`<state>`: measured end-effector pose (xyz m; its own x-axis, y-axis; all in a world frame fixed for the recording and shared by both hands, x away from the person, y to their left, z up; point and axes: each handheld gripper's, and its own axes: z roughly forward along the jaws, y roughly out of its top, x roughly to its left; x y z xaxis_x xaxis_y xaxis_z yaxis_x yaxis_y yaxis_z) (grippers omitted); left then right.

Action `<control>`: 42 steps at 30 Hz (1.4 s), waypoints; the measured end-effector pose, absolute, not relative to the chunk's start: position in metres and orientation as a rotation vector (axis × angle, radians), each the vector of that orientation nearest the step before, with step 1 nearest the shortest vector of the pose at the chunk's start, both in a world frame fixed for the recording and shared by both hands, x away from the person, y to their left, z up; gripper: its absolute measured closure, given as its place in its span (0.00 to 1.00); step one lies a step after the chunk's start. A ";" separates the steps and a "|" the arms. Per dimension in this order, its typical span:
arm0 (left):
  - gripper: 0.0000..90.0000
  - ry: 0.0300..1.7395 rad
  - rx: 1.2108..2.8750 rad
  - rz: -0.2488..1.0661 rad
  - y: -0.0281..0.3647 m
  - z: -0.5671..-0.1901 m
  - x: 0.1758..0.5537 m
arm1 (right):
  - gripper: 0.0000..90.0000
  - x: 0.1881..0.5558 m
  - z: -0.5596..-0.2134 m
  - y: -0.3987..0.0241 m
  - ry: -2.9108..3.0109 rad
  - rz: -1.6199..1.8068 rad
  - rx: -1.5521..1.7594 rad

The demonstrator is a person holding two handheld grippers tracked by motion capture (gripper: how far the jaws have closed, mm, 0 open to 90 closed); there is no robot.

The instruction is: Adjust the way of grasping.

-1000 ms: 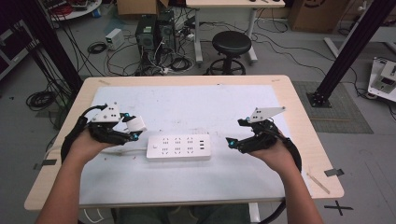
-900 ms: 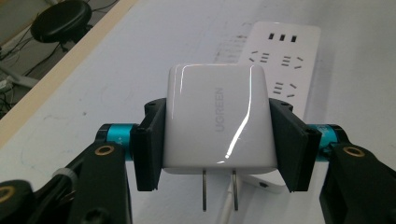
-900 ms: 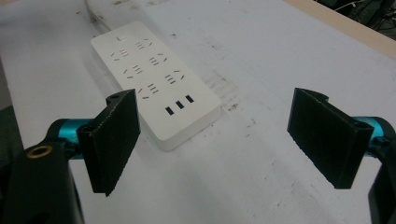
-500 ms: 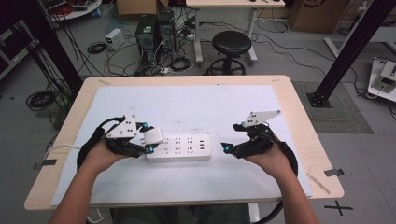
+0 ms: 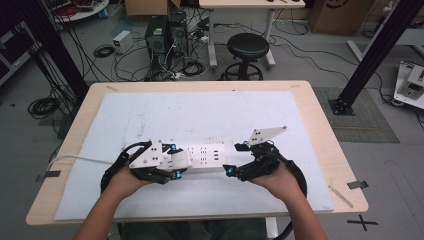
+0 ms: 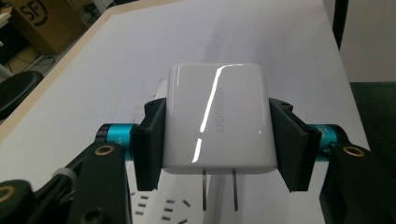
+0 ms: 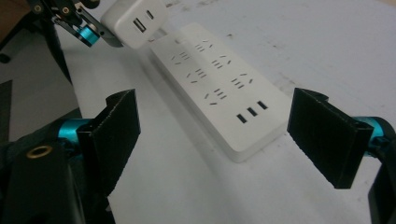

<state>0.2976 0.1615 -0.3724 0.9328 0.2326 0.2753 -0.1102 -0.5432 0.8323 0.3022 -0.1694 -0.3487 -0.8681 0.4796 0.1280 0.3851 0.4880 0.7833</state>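
A person sits at a table covered by a white mat (image 5: 150, 120), with a two-jaw gripper in each hand. The job looks partly done: the white charger (image 6: 217, 119) is already picked up and hangs over the left end of the white power strip (image 5: 207, 156), but its two metal prongs (image 6: 218, 189) are bare and not yet in any socket. What is left, by my judgement, is lining the prongs up with a socket and pressing down. The left gripper (image 6: 218, 140) clamps the charger by its two sides, jaws closed firmly against the body. The right gripper (image 7: 224, 135) has its jaws wide apart with nothing between them, poised just off the strip's right end, perhaps ready to steady it. The strip lies flat near the person's edge of the mat.
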 end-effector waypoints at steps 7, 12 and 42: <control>0.47 0.038 2.081 0.497 0.149 -0.385 0.284 | 0.19 0.297 -0.356 -0.158 2.652 1.377 0.757; 0.47 0.000 2.071 0.547 0.140 -0.390 0.275 | 0.19 0.297 -0.369 -0.146 2.680 1.454 0.780; 0.47 -0.118 2.006 0.694 0.121 -0.389 0.255 | 0.36 0.309 -0.397 -0.112 2.777 1.823 0.976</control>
